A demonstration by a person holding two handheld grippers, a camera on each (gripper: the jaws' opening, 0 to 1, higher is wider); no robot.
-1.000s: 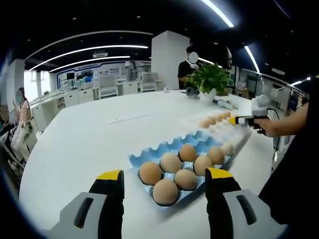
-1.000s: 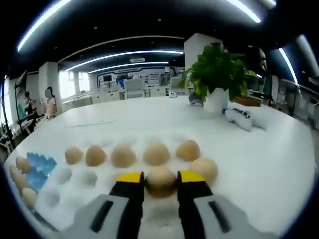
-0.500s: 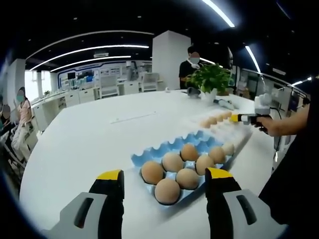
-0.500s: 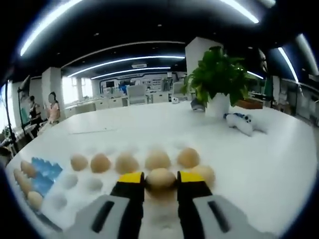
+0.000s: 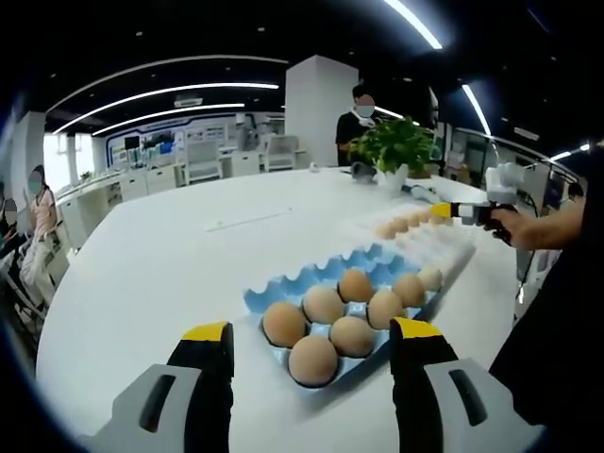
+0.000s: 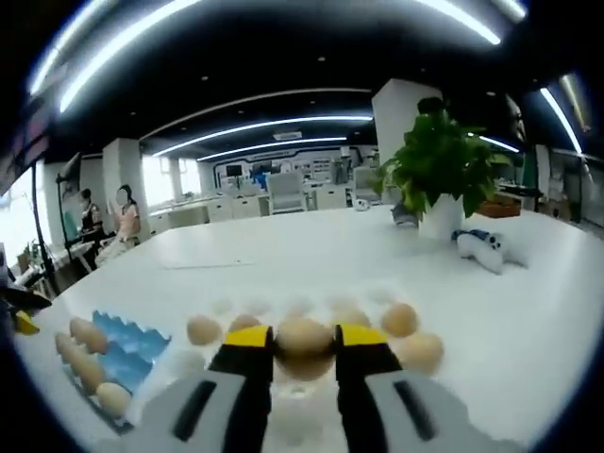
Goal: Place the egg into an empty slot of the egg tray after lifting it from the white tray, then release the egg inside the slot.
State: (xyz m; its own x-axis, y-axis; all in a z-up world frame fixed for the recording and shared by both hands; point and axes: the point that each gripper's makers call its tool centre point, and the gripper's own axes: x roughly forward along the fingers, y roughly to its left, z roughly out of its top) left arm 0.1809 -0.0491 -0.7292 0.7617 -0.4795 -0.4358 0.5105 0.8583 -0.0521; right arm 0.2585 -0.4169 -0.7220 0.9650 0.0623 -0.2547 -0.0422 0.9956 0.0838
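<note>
My right gripper (image 6: pixel 304 337) is shut on a tan egg (image 6: pixel 304 347) and holds it in the air above the white tray (image 6: pixel 181 364), where a few more eggs (image 6: pixel 400 320) lie. The blue egg tray (image 6: pixel 142 342) is at the lower left of the right gripper view, with eggs along its near side. In the left gripper view the blue egg tray (image 5: pixel 283 289) sits just ahead of my open left gripper (image 5: pixel 311 330); several eggs fill its near slots and its far slots are bare. The right gripper (image 5: pixel 461 211) hovers over the white tray (image 5: pixel 453 251).
A potted plant (image 6: pixel 442 172) and a small white and blue object (image 6: pixel 486 250) stand on the big white table beyond the white tray. A person stands by the plant (image 5: pixel 396 151) at the far side. Chairs and desks lie further back.
My right gripper has risen with the egg, which now hangs higher above the white tray. The left gripper has stayed still and open.
</note>
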